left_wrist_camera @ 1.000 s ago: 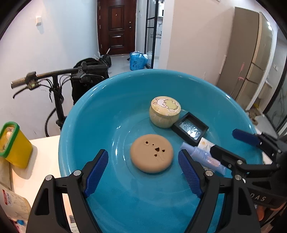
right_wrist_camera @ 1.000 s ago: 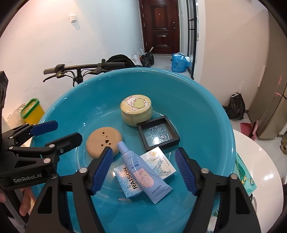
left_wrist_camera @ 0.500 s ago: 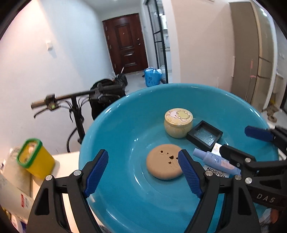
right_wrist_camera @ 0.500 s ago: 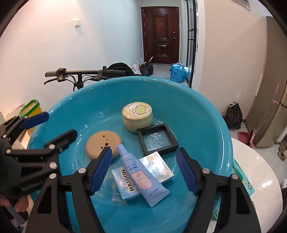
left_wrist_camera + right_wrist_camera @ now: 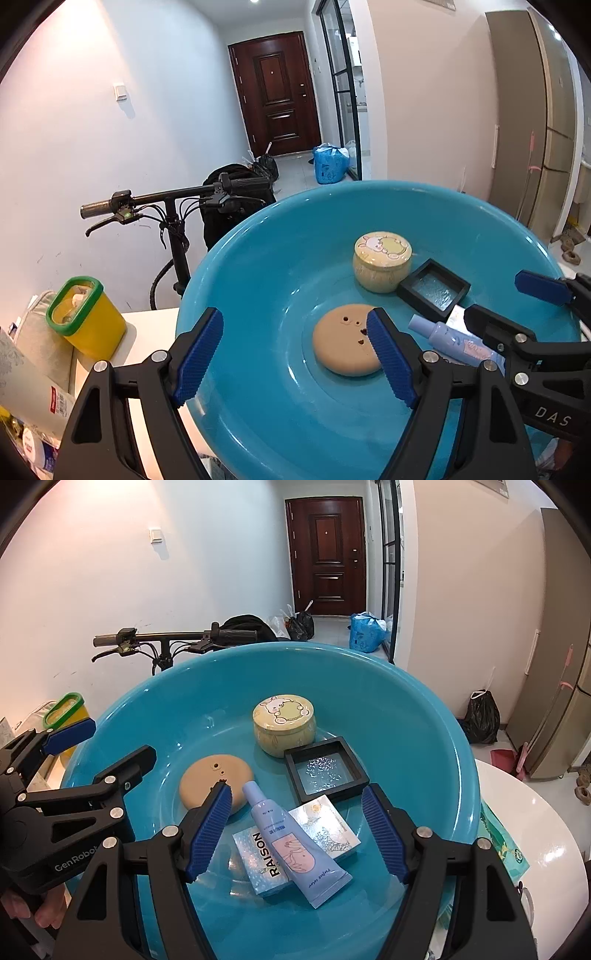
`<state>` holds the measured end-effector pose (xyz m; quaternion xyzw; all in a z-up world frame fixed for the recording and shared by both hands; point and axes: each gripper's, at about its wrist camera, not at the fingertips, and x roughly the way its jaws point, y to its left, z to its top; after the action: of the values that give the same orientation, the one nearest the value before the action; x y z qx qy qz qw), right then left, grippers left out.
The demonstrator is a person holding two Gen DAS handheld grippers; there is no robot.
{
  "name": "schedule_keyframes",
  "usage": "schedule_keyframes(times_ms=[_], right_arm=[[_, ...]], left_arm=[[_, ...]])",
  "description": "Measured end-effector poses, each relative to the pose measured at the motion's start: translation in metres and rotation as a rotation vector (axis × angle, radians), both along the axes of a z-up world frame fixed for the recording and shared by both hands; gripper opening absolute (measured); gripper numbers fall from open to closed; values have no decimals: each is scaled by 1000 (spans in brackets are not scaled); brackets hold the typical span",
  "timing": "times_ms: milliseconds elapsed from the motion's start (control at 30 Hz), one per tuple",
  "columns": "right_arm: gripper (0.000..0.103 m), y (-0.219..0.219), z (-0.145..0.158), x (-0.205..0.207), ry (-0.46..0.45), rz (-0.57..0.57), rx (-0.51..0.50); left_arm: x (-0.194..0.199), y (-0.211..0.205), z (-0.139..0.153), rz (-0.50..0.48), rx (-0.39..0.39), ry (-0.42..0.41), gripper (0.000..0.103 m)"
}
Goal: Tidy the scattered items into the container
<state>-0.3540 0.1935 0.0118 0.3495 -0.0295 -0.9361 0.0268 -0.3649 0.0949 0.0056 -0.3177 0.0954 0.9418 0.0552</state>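
Note:
A big blue basin (image 5: 258, 295) (image 5: 406, 720) stands on a white table. In it lie a tan round disc (image 5: 345, 345) (image 5: 216, 779), a yellow cartoon-lidded tin (image 5: 382, 260) (image 5: 284, 723), a black square frame box (image 5: 432, 290) (image 5: 325, 770), a pale blue tube (image 5: 454, 339) (image 5: 295, 845) and a silvery flat box (image 5: 325, 829) under the tube. My left gripper (image 5: 293, 354) (image 5: 107, 746) hovers open over the basin's left side, holding nothing. Over the tube hangs my right gripper (image 5: 295, 830) (image 5: 508, 301), open too, clear of it.
A yellow tub with a green rim (image 5: 85, 317) stands on the table left of the basin, with packaging (image 5: 29, 387) nearer me. A green packet (image 5: 502, 842) pokes out under the basin's right side. Bicycle handlebars (image 5: 173, 199) stand behind the table.
My left gripper has tilted upward and drifted toward the basin's left rim, so the basin sits lower and further right in its view. The right gripper and the items have stayed put.

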Motion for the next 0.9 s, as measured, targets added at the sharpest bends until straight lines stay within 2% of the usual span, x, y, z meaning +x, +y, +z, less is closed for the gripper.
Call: schedule_keyframes(times_ms=[167, 333, 500, 667, 767, 900], right_arm=[[72, -3, 4, 8, -14, 33, 0], [72, -12, 8, 22, -14, 53, 15], [72, -18, 9, 37, -19, 71, 6], [73, -12, 11, 49, -37, 59, -35], [74, -12, 16, 60, -19, 44, -9], [76, -15, 28, 76, -2, 58, 22]], left_arm=[[13, -5, 9, 0, 18, 14, 82], [26, -14, 6, 5, 47, -26, 82], [40, -19, 3, -36, 75, -74, 82], [58, -25, 9, -21, 95, -56, 82], [66, -30, 16, -21, 119, -54, 82], [82, -31, 26, -21, 115, -27, 82]])
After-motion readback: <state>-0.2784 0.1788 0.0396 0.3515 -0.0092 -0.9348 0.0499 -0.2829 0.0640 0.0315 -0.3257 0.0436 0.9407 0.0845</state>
